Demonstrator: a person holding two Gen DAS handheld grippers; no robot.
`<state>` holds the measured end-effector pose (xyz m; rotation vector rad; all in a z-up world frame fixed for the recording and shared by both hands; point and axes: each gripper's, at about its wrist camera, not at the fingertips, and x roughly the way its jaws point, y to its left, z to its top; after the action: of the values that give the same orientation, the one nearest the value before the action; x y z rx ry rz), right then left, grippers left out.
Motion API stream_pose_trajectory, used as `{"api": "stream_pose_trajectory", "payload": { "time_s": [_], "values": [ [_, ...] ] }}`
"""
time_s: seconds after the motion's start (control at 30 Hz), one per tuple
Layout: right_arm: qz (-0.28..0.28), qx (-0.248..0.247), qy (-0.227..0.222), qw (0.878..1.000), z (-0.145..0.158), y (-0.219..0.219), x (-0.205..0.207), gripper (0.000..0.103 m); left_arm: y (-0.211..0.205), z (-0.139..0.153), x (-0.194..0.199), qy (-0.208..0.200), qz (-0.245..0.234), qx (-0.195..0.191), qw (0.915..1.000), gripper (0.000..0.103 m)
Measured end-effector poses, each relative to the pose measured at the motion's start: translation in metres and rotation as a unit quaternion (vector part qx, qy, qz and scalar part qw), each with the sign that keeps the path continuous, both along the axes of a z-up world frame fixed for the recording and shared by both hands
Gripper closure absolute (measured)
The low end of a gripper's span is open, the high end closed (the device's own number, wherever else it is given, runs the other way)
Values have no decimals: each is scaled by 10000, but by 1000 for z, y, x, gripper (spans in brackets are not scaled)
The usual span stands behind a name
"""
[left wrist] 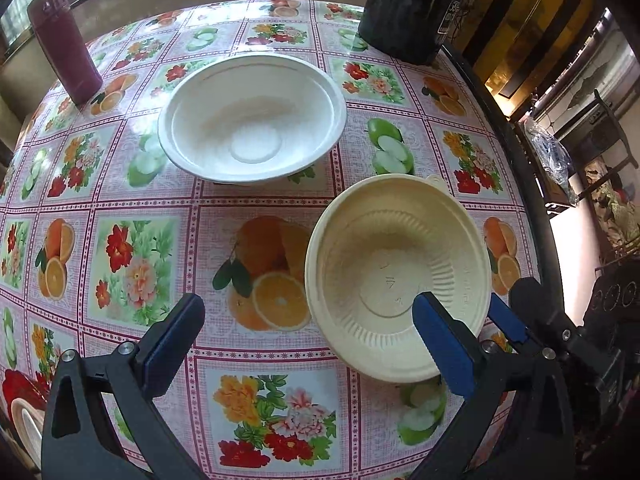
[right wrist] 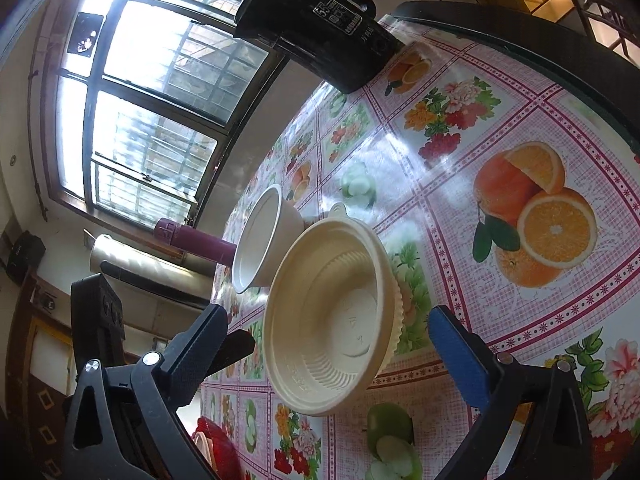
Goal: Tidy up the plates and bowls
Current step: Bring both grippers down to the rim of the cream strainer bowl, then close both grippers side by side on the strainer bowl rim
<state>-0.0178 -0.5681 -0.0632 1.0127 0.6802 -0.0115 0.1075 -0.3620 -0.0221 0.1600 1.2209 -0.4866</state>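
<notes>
Both tools open; cream bowl between right tool fingers.

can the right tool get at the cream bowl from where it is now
Probably yes: the right tool is open with the cream bowl between its fingers, and nothing blocks it; the white bowl sits behind.

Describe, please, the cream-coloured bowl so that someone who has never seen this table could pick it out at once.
Start from the table with the fruit-and-flower oilcloth, where two empty bowls stand. The cream bowl is the one nearer the grippers, beside a printed sliced orange. Unlike the smooth white bowl behind it, it is yellowish, has ribbed walls and a small tab on its rim.
</notes>
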Motion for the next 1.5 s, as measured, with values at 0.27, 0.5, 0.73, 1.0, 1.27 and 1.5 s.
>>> {"api": "stream_pose_trajectory", "payload": {
  "time_s": [0.27,0.5,0.73,1.0,1.27,1.5],
  "values": [
    [-20,96,-33,9999,-3,0,2,6,0,-2,4,-173,114,12,9998,0],
    [-122,155,-18,9998,-5,-4,0,11,-2,-1,0,-463,119,-266,9985,8],
    [-100,89,71,9999,-8,-2,5,27,-7,-7,-2,-453,-142,-382,9981,53],
    [-162,8,180,9997,-10,-3,6,42,-8,-14,0,-330,-231,-399,9984,76],
    [-213,-417,301,9984,-5,0,8,58,-6,-22,4,-156,-199,-447,9987,76],
    [-343,-943,431,9940,-2,2,8,88,-5,-25,5,-170,-189,-418,9988,86]
  ]
}}
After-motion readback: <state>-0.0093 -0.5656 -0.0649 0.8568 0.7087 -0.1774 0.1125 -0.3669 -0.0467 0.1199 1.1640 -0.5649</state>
